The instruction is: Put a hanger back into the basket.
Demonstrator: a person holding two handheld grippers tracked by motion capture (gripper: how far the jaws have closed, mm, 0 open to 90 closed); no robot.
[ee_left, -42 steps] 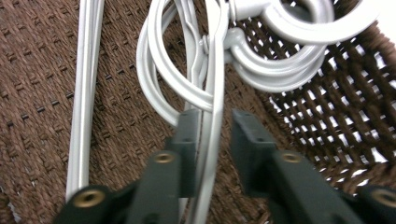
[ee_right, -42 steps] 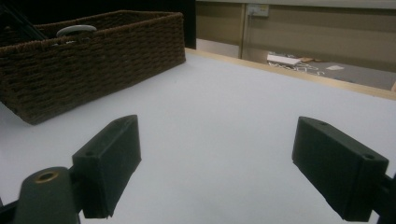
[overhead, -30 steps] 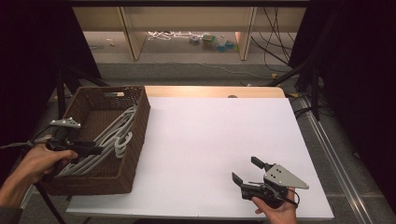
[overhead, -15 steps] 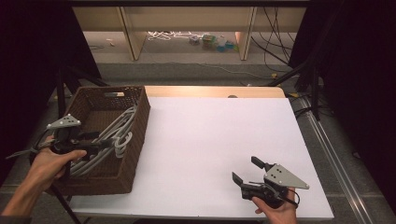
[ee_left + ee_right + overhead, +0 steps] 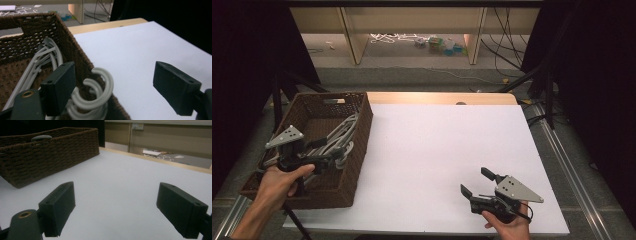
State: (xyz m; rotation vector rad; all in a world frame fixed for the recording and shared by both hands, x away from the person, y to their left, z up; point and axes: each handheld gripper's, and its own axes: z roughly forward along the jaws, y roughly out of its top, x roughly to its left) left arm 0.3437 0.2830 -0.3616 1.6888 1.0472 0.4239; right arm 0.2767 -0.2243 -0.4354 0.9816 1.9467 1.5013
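Note:
A bundle of white plastic hangers (image 5: 343, 131) lies in a brown wicker basket (image 5: 362, 130) at the table's left. My left gripper (image 5: 338, 151) hovers over the basket's near right part, pointing right. In the left gripper view its jaws have just been opening and stand wide. The hangers' hooks (image 5: 100, 100) curl over the basket wall (image 5: 37, 30) between the jaws, close to the left one, and no pad presses on them. My right gripper (image 5: 477, 182) rests low at the table's front right, open, with only bare white tabletop (image 5: 120, 177) between its jaws.
The white tabletop (image 5: 447, 150) spreads to the right of the basket. A wooden strip (image 5: 437, 98) runs along its far edge. Beyond it are shelf legs and cables on the floor. Dark tripod legs stand at both sides. From the right gripper view the basket (image 5: 50, 150) sits far left.
My left hand has shifted a little to the right over the basket with its gripper. The right hand and its gripper have stayed where they were.

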